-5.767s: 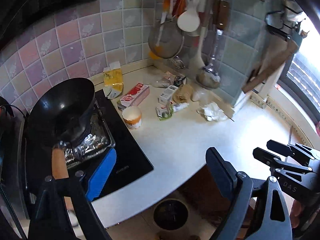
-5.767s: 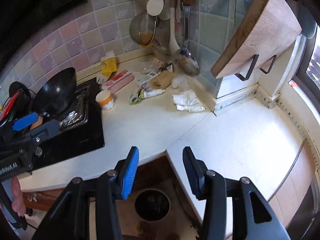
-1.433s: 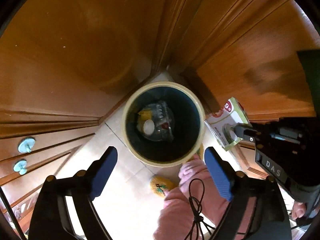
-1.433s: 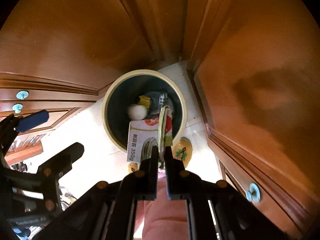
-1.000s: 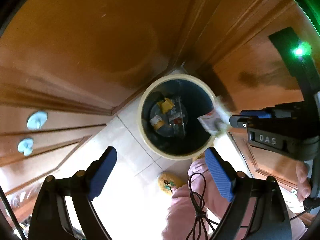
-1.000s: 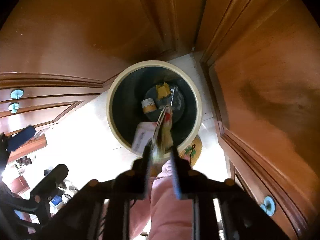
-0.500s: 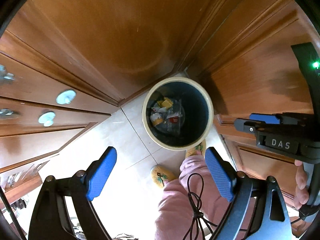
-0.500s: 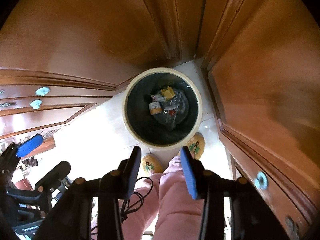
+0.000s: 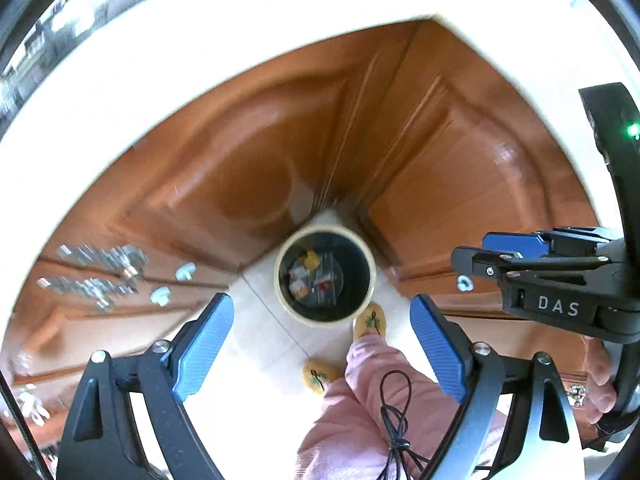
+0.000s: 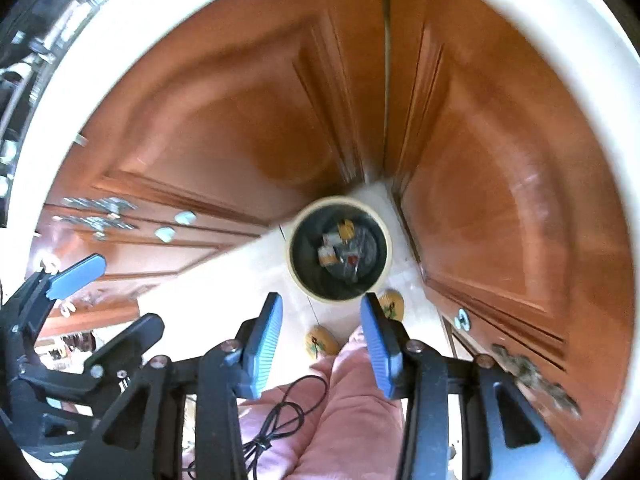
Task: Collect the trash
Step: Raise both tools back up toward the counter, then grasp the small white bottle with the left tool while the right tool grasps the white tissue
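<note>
Cream-rimmed dark bin (image 10: 297,276) holding trash (image 10: 340,250)

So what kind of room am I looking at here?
Most likely a home kitchen, seen from above the floor: wooden cabinet doors meet in a corner under a white countertop, and a bin with packaging scraps stands on the tiled floor.

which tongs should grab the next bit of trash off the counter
Either, slightly the left. Both tongs are empty above the trash bin, but the left tongs gape wider than the right tongs, so they suit bulkier trash.
</note>
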